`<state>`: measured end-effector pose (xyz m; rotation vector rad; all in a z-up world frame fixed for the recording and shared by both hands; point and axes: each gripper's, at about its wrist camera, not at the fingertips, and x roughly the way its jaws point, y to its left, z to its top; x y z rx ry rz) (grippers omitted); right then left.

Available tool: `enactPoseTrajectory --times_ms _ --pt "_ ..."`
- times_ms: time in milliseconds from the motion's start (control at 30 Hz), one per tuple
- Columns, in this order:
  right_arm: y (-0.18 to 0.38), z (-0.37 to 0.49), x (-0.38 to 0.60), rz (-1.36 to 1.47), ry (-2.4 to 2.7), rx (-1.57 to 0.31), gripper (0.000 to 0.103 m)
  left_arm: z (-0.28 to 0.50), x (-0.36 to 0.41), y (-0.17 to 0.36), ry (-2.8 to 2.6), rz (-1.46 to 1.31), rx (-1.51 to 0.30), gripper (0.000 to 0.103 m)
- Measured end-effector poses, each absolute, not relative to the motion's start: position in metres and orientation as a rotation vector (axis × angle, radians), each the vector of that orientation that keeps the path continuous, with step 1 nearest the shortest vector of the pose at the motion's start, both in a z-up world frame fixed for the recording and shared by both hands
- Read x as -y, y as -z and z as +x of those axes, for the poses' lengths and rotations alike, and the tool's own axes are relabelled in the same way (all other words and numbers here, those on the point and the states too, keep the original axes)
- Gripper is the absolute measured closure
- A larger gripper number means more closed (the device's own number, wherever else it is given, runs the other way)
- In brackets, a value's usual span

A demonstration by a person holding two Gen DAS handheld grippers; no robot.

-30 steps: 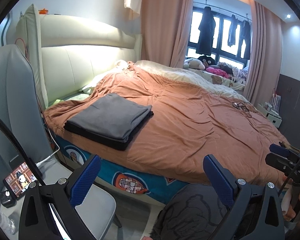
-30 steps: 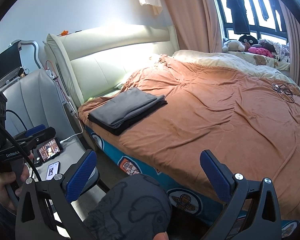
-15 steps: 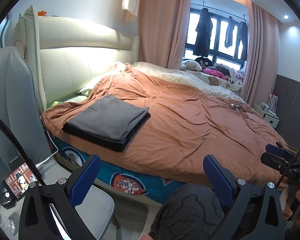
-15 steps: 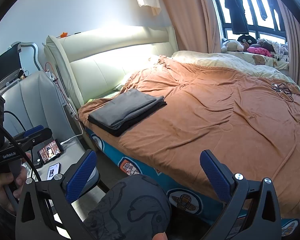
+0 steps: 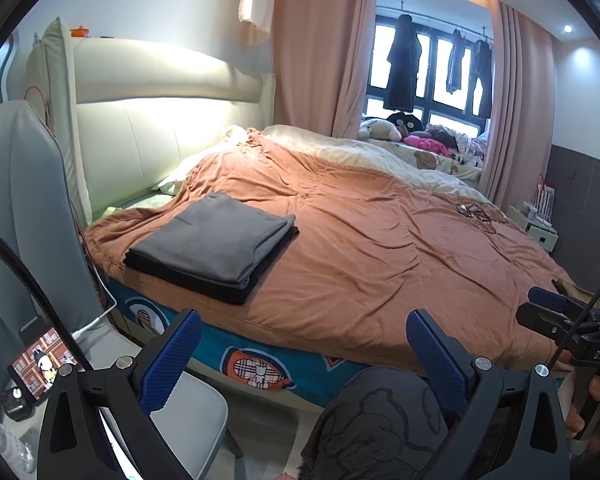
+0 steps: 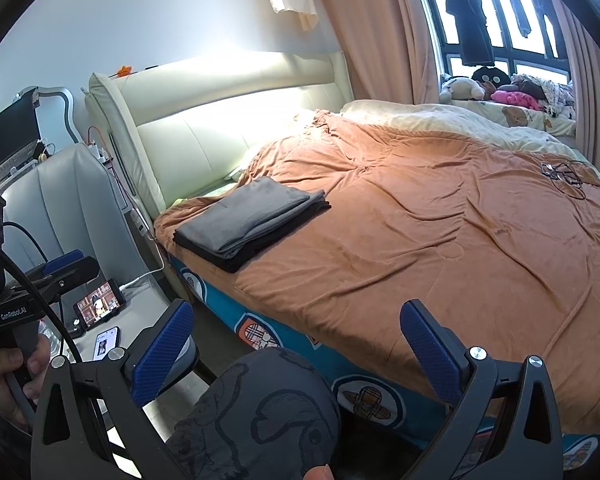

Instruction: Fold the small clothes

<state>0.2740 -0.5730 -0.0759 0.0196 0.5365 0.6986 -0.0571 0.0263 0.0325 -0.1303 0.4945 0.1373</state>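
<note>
Left tongs [image 5: 302, 354] and right tongs [image 6: 296, 346] both wide apart, empty, held short of the bed [image 5: 380, 264]. Folded stack [image 5: 216, 246], grey piece over black, resting on the orange cover near the headboard [image 5: 148, 136], well apart from both tongs. Patterned dark cloth [image 6: 260, 412] low between right fingers.

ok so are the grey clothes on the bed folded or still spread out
Folded: the grey clothes lie as a neat rectangular stack with layered edges, grey on top of black, on the orange blanket.
</note>
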Motion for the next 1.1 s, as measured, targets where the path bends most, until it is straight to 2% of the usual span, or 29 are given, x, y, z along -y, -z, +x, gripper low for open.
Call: enactPoseTrajectory --times_ms 1100 --pt "0.0779 0.2765 0.58 0.023 -0.692 -0.545 0.0 -0.058 -0.0285 -0.0344 -0.136 -0.136 -0.483 0.0"
